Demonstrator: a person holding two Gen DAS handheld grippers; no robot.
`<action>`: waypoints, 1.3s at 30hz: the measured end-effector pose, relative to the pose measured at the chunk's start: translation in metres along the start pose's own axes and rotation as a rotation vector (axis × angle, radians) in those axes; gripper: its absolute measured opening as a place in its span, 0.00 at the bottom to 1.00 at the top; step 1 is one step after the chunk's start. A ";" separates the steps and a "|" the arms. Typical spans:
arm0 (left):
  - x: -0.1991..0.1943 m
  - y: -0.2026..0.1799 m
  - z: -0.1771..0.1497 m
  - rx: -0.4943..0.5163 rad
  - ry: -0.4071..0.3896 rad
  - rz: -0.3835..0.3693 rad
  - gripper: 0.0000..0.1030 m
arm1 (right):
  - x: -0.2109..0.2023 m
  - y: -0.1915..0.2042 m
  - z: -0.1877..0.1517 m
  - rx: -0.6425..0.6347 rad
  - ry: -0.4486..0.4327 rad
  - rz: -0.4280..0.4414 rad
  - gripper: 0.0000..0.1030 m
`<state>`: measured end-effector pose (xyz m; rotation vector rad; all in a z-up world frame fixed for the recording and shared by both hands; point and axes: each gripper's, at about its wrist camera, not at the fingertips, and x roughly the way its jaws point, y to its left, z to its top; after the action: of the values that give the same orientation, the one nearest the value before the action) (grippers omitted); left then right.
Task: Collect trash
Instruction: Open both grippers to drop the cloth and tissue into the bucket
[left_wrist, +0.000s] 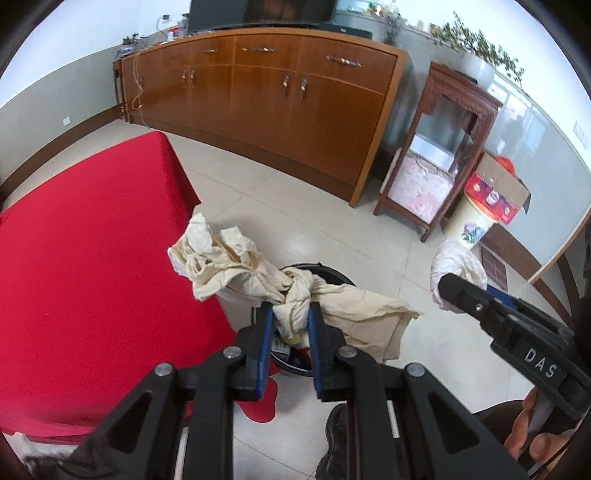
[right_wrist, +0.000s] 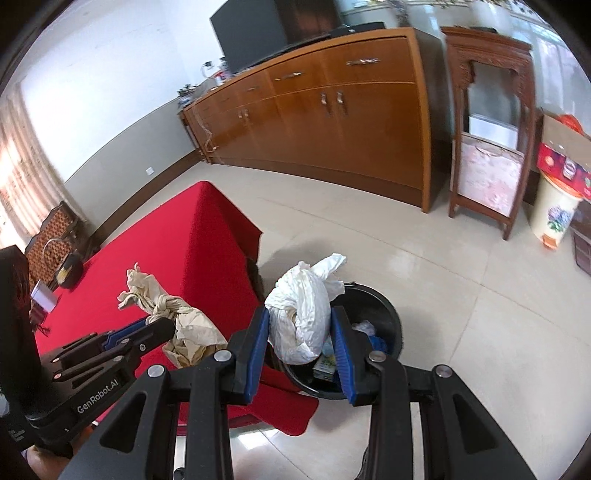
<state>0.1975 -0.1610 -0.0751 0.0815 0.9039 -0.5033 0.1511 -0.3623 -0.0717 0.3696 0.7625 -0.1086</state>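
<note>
Clamping a crumpled beige paper wad (left_wrist: 236, 266), the left gripper (left_wrist: 290, 325) is holding it just above the black trash bin (left_wrist: 332, 275), its blue-padded fingers (left_wrist: 266, 343) pressing on the wad's twisted middle. Beside it, the right gripper (right_wrist: 300, 332) is squeezing a white crumpled wad (right_wrist: 301, 317) between its own fingers (right_wrist: 341, 350), and that wad is hanging over the bin's near rim. The bin is sitting on a pale tiled floor (right_wrist: 461, 314), right against the corner of the table (left_wrist: 74, 258), which is wearing a red cloth drooping to the floor beside the bin. Some scraps and a small carton are lying inside the bin. Beyond the bin, across open floor, a long wooden sideboard (left_wrist: 280, 110) is running along the wall with a dark screen on top. To the right of the sideboard, a carved wooden stand (left_wrist: 439, 147) is standing, and further right a flowered cream pail (left_wrist: 471, 225) is carrying a cardboard box.
</note>
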 end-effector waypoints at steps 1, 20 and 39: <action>0.003 -0.003 0.000 0.007 0.006 0.001 0.19 | 0.001 -0.004 0.000 0.005 0.003 -0.004 0.35; 0.084 -0.029 -0.001 0.055 0.144 0.044 0.19 | 0.083 -0.057 0.029 0.063 0.098 -0.027 0.35; 0.137 -0.026 0.003 0.020 0.240 0.053 0.50 | 0.209 -0.072 0.039 0.058 0.331 -0.058 0.49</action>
<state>0.2581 -0.2375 -0.1750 0.1869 1.1286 -0.4591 0.3114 -0.4360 -0.2112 0.4260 1.0992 -0.1257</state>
